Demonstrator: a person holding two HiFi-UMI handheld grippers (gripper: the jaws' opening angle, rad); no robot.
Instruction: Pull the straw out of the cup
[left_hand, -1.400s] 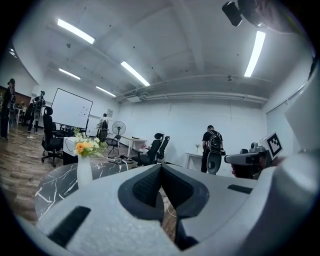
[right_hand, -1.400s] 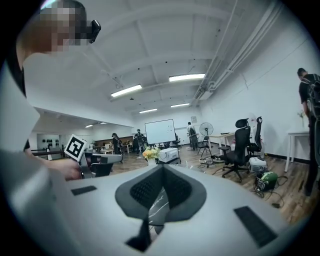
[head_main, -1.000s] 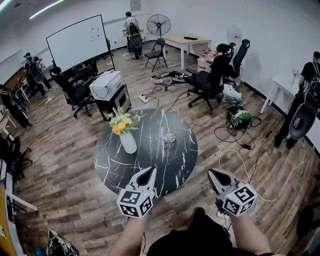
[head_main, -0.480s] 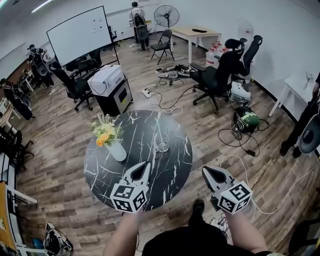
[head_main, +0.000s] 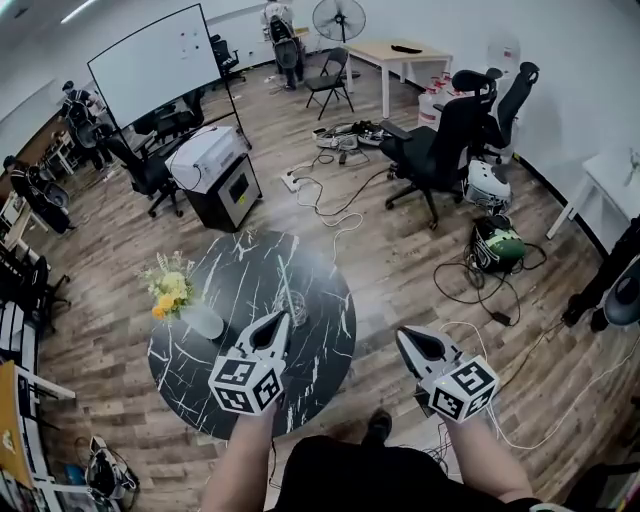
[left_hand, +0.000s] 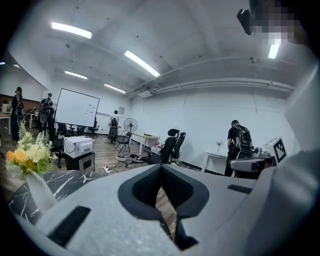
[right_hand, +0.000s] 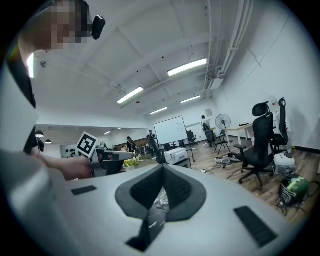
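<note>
Hovering by the clear glass cup (head_main: 293, 306) on the round black marbled surface (head_main: 235, 275), both grey wedge-shaped tongs are clenched and empty. Left tongs (head_main: 281, 318) are near the cup. Right tongs (head_main: 401, 334) are farther from the cup, past the surface edge. Straw is too thin to make out.

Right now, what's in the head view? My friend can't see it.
A person holds two shut grippers by a round black table: the left gripper over its near edge, the right gripper beside it over the wooden floor. On the table stand a glass cup and a vase of flowers.
</note>
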